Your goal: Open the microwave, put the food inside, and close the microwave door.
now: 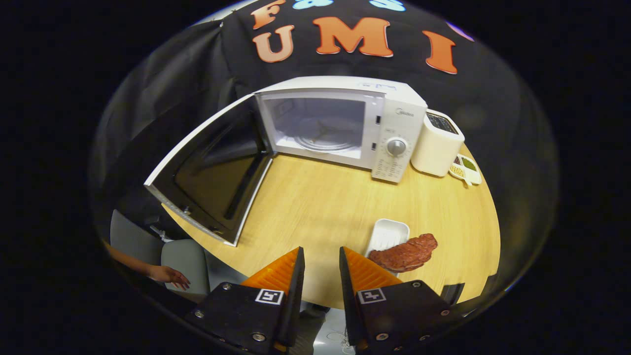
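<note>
- A person's hand point(170, 275) shows low on the left, below the desk's edge and beside a grey chair point(185, 261).
- The microwave door point(212, 170) is swung fully open to the left, its dark inner face turned toward the camera and its lower corner reaching out over the desk's near-left edge.
- The microwave point(345, 125) stands at the far side of the wooden desk point(315, 207); its cavity is lit, with the glass turntable point(325, 140) bare inside.
- The control panel with a round dial point(397, 147) sits on the microwave's right side.
- The tool point(321, 261) hovers over the near edge of the desk, its fingers a narrow gap apart with nothing between them.
- Just ahead and to the right of the fingers lies the food point(404, 254), a reddish-brown slab of meat resting partly on a white tray point(389, 234).
- A white appliance point(436, 148) stands just right of the microwave.
- A small divided dish point(466, 168) of grains or beans lies beside it, near the desk's right edge.
</note>
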`<action>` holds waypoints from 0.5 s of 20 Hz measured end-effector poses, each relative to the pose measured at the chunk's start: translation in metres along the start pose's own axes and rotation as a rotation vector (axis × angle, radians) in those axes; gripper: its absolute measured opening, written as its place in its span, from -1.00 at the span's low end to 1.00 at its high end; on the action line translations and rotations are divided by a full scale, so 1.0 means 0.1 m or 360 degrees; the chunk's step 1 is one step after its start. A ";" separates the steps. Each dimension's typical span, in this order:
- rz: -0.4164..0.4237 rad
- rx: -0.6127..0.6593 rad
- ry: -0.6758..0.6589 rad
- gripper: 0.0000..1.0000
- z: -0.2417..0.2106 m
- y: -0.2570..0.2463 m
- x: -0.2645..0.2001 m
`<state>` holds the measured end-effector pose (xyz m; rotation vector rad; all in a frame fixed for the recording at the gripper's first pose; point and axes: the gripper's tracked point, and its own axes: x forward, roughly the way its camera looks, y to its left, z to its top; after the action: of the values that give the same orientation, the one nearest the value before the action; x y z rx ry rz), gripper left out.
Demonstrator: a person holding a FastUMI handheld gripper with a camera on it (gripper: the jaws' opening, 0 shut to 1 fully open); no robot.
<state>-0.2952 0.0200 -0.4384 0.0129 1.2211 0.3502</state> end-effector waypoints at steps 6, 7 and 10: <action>-0.0008 -0.0011 0.0171 0.22 0.09 -0.98 0.18; 0.0004 -0.0017 0.0196 0.31 0.11 -1.08 0.22; 0.0103 -0.0001 0.0335 0.57 0.02 -1.27 0.38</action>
<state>-0.2491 -0.0897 -0.4978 0.0152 1.4310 0.4161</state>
